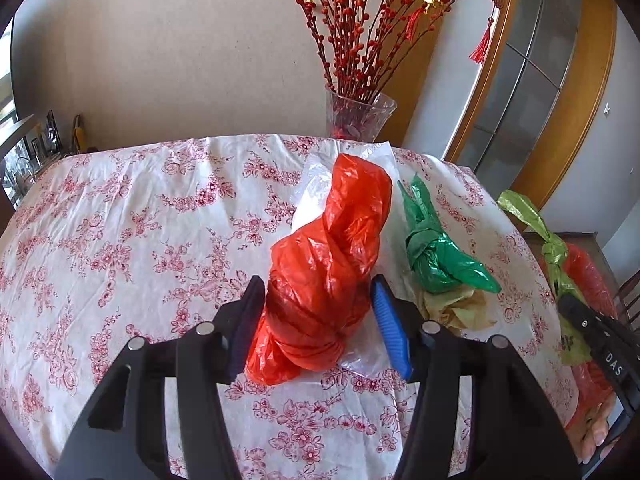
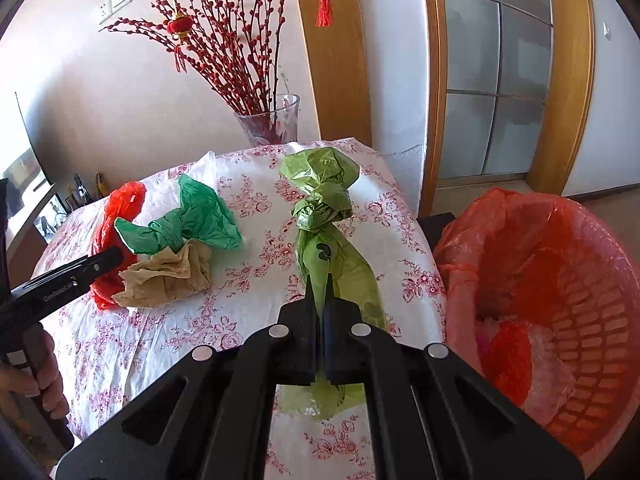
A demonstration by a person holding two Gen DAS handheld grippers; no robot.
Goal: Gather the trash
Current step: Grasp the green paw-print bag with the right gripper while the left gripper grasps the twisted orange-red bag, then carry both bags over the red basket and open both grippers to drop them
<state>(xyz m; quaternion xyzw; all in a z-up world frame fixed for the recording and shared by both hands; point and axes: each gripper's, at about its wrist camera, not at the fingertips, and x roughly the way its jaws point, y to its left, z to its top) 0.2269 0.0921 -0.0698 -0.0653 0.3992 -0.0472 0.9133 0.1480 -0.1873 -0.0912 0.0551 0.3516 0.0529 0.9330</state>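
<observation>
A knotted red plastic bag [image 1: 324, 264] lies on the flowered tablecloth [image 1: 120, 240]. My left gripper [image 1: 318, 312] is open, with its fingers on either side of the red bag's near end. A dark green knotted bag [image 1: 436, 252] and a crumpled tan bag [image 1: 460, 308] lie to its right; they also show in the right wrist view, the green bag [image 2: 192, 220] above the tan one [image 2: 168, 276]. My right gripper [image 2: 319, 296] is shut on a light green knotted bag [image 2: 324, 216] that it holds over the table's right edge.
A red basket [image 2: 592, 308] lined with a red bag stands beside the table on the right, with trash inside. A glass vase [image 1: 356, 116] with red branches stands at the table's far edge. A clear plastic bag [image 1: 316, 184] lies under the red bag.
</observation>
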